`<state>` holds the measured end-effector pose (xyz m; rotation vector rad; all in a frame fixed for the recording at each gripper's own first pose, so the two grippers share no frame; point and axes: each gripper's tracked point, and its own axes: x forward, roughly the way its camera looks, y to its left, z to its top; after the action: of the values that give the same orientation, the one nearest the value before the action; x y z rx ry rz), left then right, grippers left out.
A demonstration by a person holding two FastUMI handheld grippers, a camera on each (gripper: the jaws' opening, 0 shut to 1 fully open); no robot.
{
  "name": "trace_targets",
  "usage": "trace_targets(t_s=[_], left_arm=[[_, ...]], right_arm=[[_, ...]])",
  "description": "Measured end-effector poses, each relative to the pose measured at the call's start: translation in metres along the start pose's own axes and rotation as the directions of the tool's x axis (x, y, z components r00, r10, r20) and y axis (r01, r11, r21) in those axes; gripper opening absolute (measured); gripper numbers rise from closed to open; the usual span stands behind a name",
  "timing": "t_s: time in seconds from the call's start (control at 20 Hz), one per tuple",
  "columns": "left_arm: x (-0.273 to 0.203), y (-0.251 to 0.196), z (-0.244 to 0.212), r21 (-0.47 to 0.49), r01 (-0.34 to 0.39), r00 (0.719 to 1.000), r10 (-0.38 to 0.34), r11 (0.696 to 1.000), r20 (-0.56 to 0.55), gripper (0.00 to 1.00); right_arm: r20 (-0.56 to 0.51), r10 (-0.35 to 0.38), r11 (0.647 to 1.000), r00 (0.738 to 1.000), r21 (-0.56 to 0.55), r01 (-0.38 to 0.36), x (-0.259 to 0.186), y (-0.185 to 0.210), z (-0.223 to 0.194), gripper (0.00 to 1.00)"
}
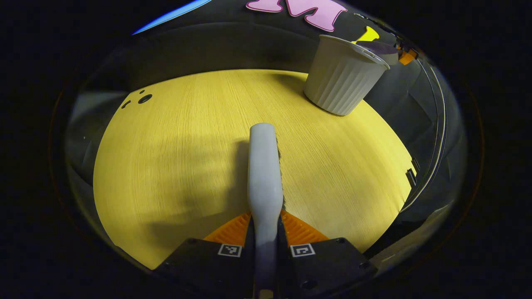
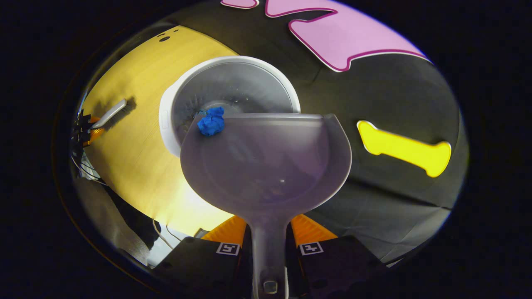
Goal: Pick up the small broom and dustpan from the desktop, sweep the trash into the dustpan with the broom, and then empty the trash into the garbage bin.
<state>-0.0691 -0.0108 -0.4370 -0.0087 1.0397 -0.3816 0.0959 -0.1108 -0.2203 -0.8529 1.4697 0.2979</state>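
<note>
While the right claw (image 2: 266, 232) pinches the light, stiff dustpan (image 2: 266, 162) by its handle, soft blue trash (image 2: 211, 121) slides toward the bin (image 2: 168, 104); the left claw (image 1: 266, 226) grips the broom (image 1: 264, 166).

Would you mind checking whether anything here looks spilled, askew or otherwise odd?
Nothing stands out. The dustpan is tipped over the garbage bin, with the blue trash at its lip above the opening. The bin stands upright and the broom is gripped.
</note>
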Motion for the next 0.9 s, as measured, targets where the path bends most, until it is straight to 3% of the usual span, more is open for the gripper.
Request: trace_targets(t_s=[0.3,0.55,0.7,0.9], left_arm=[[0.003,-0.001,-0.007,0.005,0.006,1.000,-0.006,1.000,-0.007,0.28],[0.001,-0.005,-0.007,0.007,-0.004,1.000,0.004,1.000,0.002,0.28],[-0.001,-0.004,-0.005,-0.002,-0.016,1.000,0.016,1.000,0.014,0.28],[-0.006,-0.005,-0.002,-0.030,-0.033,0.999,0.034,0.999,0.024,0.28]], right_arm=[[0.006,-0.005,0.999,1.000,-0.051,0.005,0.003,0.002,0.013,0.37],[0.028,-0.024,0.999,0.999,-0.031,0.025,0.004,-0.005,0.008,0.37],[0.137,-0.054,0.997,0.989,0.057,0.047,0.001,-0.005,0.011,0.37],[0.283,-0.041,0.970,0.958,0.241,-0.029,-0.013,0.006,0.006,0.37]])
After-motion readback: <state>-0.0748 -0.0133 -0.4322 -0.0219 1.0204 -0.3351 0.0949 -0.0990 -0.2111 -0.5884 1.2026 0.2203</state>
